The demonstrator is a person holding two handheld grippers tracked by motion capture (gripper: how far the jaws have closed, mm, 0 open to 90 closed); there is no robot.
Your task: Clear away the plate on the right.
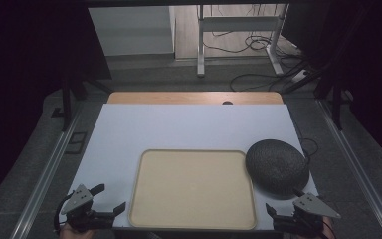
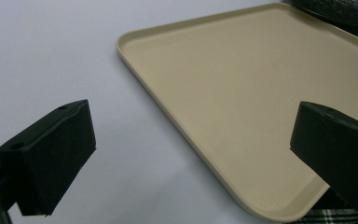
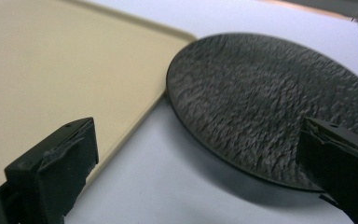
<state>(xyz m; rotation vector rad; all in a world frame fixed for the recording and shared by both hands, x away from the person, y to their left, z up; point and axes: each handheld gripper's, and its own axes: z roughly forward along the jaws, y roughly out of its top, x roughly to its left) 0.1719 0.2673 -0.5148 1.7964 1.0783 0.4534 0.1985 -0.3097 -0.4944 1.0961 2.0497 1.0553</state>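
Beige plastic tray (image 1: pixel 193 189) sits bare at the near centre of our white table (image 1: pixel 129 129), and a dark, rough-textured round plate (image 1: pixel 277 168) lies just beside its right edge, its rim seeming to overlap the tray's far right corner. Our left gripper (image 1: pixel 111 199) hovers off the tray's near left corner, jaws spread wide with nothing between them. Our right gripper (image 1: pixel 283 201) hangs just short of the plate's near rim, jaws likewise wide apart and empty; in the right gripper view the plate (image 3: pixel 270 102) lies between them, farther off. We judge this the approach stage, nothing yet grasped. Next move likely calls for the right gripper to drop low, straddle the thin rim and close, perhaps while the left steadies the tray (image 2: pixel 261 93).
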